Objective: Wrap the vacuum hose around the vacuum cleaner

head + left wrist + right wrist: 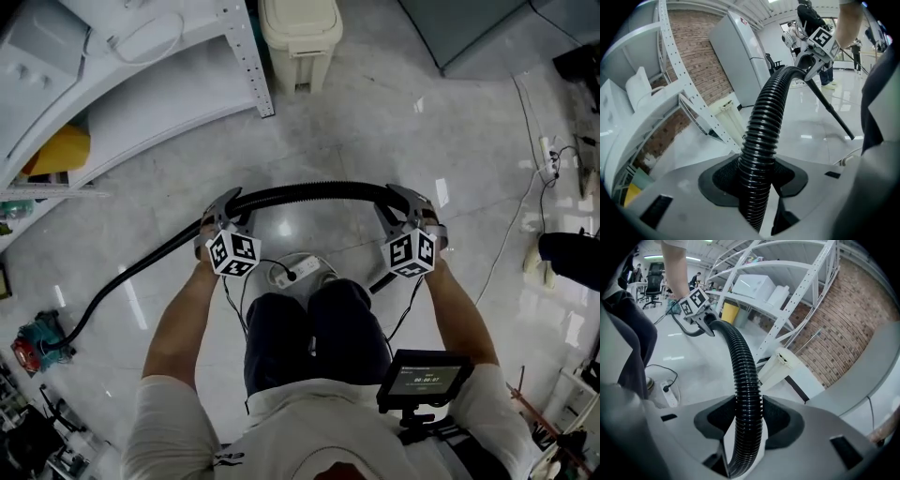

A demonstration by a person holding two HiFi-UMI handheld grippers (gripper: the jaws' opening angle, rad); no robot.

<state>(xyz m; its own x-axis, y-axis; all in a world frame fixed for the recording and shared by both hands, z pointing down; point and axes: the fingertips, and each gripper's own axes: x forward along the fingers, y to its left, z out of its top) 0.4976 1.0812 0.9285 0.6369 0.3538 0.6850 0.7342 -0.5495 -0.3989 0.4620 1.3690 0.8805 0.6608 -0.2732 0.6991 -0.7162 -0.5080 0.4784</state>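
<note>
Out in front of our knees, the hose (309, 191) hangs level between both grippers; the left gripper (225, 204) clamps one end of the span, the right gripper (410, 202) the other, pads tight on the ribs; two grips hold that stretch taut, clear of the floor (422, 112); the tail trails down-left to what looks like the vacuum cleaner (37, 339), well apart; wrapping not yet begun, we'd judge.

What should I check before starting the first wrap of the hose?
1. The left claw is shut on the hose: ok.
2. The right claw is shut on the hose: ok.
3. The hose between them is unkinked: ok.
4. The power strip lies apart from the hose: ok.
5. The vacuum cleaner is located: cannot tell; the hose trails toward a red and teal object.
</note>
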